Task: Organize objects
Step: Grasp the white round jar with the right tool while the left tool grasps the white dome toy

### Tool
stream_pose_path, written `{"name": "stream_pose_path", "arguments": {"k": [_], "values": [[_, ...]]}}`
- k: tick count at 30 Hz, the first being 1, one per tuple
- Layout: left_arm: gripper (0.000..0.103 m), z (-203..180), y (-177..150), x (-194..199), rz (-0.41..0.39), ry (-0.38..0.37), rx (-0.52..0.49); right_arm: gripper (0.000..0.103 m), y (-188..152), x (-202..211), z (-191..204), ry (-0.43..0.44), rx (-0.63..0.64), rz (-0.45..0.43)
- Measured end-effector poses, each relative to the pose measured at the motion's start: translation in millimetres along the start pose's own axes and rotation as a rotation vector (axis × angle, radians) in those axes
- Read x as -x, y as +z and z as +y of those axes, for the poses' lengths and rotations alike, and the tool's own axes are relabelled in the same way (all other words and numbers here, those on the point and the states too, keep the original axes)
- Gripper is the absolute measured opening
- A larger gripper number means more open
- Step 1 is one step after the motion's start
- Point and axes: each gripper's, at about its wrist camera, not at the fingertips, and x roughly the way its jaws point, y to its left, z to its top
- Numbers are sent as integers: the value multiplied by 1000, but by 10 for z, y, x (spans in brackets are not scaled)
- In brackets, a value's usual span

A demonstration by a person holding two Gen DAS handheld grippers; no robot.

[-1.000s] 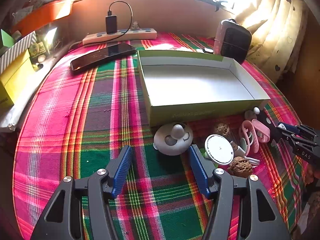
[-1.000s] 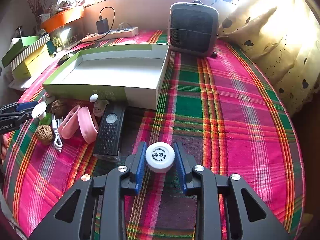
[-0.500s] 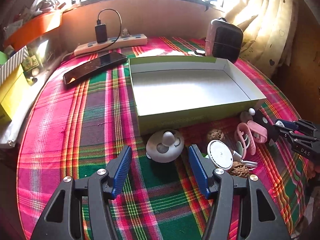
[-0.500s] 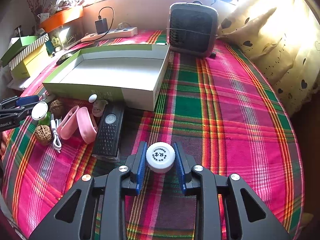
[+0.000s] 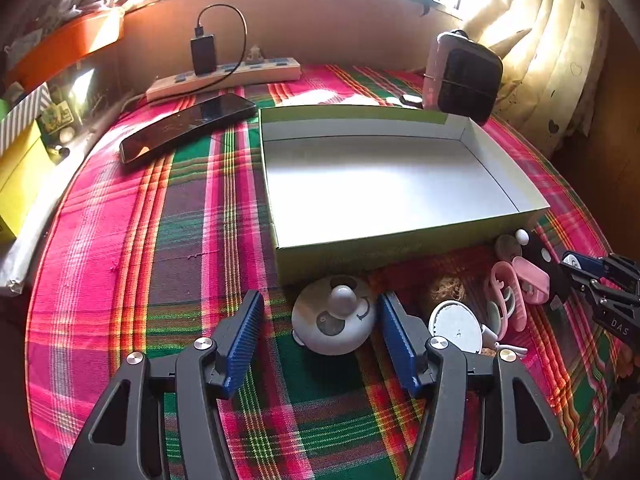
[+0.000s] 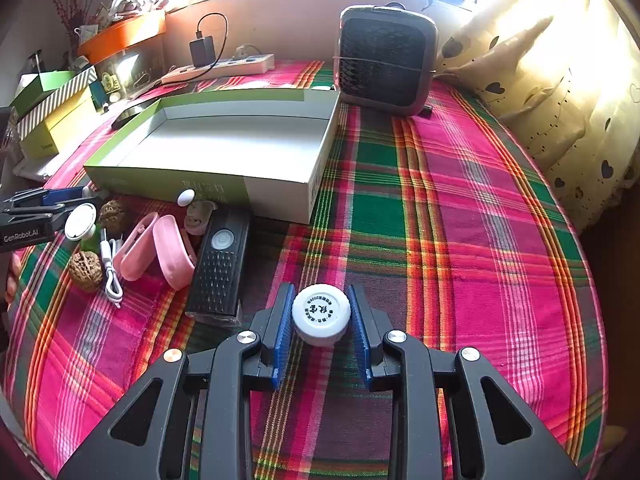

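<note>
An empty green-sided box [image 5: 384, 184] lies on the plaid cloth; it also shows in the right wrist view [image 6: 224, 148]. My left gripper [image 5: 320, 320] is open, its blue pads either side of a round grey knobbed gadget [image 5: 334, 320] in front of the box. My right gripper [image 6: 320, 320] is shut on a white-capped bottle [image 6: 321, 314], held above the cloth. Before the box lie a white disc [image 5: 456, 326], two walnuts [image 6: 85, 265], a pink clip case [image 6: 158, 250], a white cable [image 6: 110, 272] and a black remote-like device [image 6: 220, 268].
A phone [image 5: 188, 126] and a power strip [image 5: 224, 78] lie behind the box on the left. A small dark fan heater [image 6: 386, 60] stands at the box's far right corner. Yellow and striped boxes [image 6: 52, 116] sit at the left edge. Curtains [image 6: 560, 92] hang on the right.
My left gripper has moved forward, so the grey gadget now sits between its open pads. The right gripper holds the bottle almost still.
</note>
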Motion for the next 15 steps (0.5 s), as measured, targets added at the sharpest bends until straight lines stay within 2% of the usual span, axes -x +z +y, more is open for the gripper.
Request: {"name": "stream_pose_path", "arguments": {"k": [5, 12, 15], "values": [[57, 27, 23, -6, 0, -1, 30, 28, 3, 2, -4, 1, -1, 0], [38, 29, 9, 2, -6, 24, 21, 28, 6, 1, -1, -1, 0, 0], [38, 49, 6, 7, -7, 18, 32, 28, 3, 4, -8, 0, -1, 0]]}}
